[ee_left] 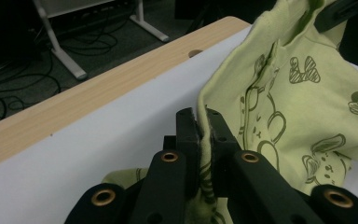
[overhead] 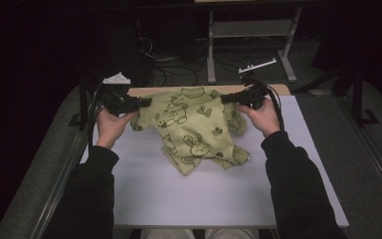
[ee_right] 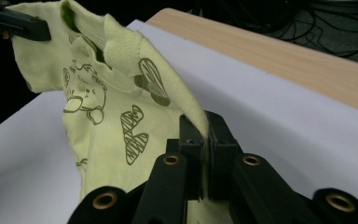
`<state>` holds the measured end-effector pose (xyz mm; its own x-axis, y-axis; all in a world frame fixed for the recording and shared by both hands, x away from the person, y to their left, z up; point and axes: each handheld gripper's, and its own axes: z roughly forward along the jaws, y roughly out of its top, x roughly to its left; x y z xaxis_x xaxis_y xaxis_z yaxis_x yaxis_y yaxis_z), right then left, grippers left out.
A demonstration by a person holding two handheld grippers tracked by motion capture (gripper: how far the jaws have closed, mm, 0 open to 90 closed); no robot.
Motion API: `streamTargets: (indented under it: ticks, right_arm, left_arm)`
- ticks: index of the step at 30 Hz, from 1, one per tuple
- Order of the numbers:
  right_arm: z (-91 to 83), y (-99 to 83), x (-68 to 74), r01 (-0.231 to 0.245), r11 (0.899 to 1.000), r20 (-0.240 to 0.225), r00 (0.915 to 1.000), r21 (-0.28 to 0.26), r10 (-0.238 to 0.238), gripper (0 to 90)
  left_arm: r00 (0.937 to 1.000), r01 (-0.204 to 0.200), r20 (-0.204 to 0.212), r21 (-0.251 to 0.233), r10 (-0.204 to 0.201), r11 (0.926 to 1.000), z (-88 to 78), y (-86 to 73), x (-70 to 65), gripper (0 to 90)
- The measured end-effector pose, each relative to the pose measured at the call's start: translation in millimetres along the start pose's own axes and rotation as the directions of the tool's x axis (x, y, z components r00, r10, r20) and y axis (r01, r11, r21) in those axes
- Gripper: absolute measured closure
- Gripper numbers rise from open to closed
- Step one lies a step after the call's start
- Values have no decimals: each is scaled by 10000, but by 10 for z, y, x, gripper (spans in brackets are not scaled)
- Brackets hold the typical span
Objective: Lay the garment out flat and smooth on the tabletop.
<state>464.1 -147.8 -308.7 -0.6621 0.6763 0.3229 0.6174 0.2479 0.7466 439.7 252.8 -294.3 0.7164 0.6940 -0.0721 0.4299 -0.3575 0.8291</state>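
Note:
A small light-green shirt (overhead: pixel 191 124) printed with dark cartoon animals hangs stretched between both grippers above the white table cover (overhead: pixel 204 194). Its lower hem still rests crumpled on the cover. My left gripper (overhead: pixel 146 102) is shut on the shirt's left shoulder; in the left gripper view the cloth (ee_left: pixel 279 93) is pinched between the jaws of the left gripper (ee_left: pixel 203 116). My right gripper (overhead: pixel 225 98) is shut on the right shoulder, where the shirt (ee_right: pixel 116 98) runs into the closed jaws of the right gripper (ee_right: pixel 206 120). The other gripper (ee_right: pixel 14 23) shows at the far shoulder.
A wooden table edge (overhead: pixel 144 91) runs along the back of the cover. Behind it on the dark floor stand a metal frame (overhead: pixel 248 30) and loose cables (overhead: pixel 179 64). Dark rails flank the table on both sides.

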Motion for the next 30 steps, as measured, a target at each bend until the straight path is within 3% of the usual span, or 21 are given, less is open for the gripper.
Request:
streamTargets:
  ticks: [8, 11, 13, 14, 15, 16, 17, 18, 19, 20, 21, 23, 24, 27, 30]
  right_arm:
    - [24, 383, -51, 113, 9999, 540, 9985, 113, -119, 849]
    - [34, 494, -77, 141, 9998, 762, 9970, 156, -153, 851]
    - [66, 595, -135, -33, 10000, 970, 9953, 12, 32, 848]
    - [104, 629, -179, -166, 9998, 1183, 9928, -104, 177, 807]
    - [165, 648, -229, -281, 9994, 1663, 9856, -184, 308, 686]
    - [241, 655, -282, -449, 9987, 2420, 9690, -228, 491, 559]
    - [312, 636, -349, -712, 9966, 2886, 9541, -403, 798, 476]
    - [370, 590, -423, -1188, 9908, 2832, 9499, -651, 1325, 455]
    - [424, 529, -487, -1630, 9824, 2594, 9485, -915, 1816, 443]
    - [540, 365, -553, -1787, 9780, 2292, 9527, -1078, 1994, 427]
    - [540, 365, -553, -1787, 9780, 2292, 9527, -1078, 1994, 427]
    - [657, 192, -595, -1711, 9831, 2325, 9555, -647, 1816, 407]
    - [742, 11, -649, -1716, 9848, 2203, 9599, -273, 1734, 393]
    - [773, -148, -702, -1904, 9815, 1971, 9618, -184, 1902, 381]
    - [755, -307, -730, -1948, 9808, 1561, 9685, -120, 1943, 311]
  left_arm:
    - [9994, 80, -352, 254, -71, 9996, 100, 341, 250, 850]
    - [9978, -117, -652, 268, 134, 9996, 135, 526, 323, 849]
    - [9943, -17, -1065, 41, 21, 10000, 201, 607, 360, 847]
    - [9878, 174, -1547, -20, -175, 9998, 268, 614, 364, 826]
    - [9763, 382, -2129, -105, -395, 9992, 356, 592, 358, 735]
    - [9647, 588, -2566, -118, -599, 9982, 451, 543, 348, 644]
    - [9507, 821, -2987, -177, -837, 9965, 541, 466, 333, 599]
    - [9417, 1084, -3166, -346, -1137, 9935, 622, 367, 326, 592]
    - [9408, 1339, -3064, -557, -1446, 9894, 702, 235, 333, 592]
    - [9396, 1411, -3066, -589, -1525, 9882, 742, 156, 338, 561]
    - [9415, 1521, -2948, -609, -1634, 9865, 789, 53, 348, 561]
    - [9448, 1793, -2695, -506, -1863, 9825, 854, -149, 380, 502]
    - [9467, 1961, -2514, -471, -2016, 9795, 870, -247, 398, 472]
    - [9480, 2693, -1553, -737, -2778, 9602, 855, -514, 452, 449]
    - [9463, 3120, -517, -1110, -3190, 9436, 791, -719, 467, 385]
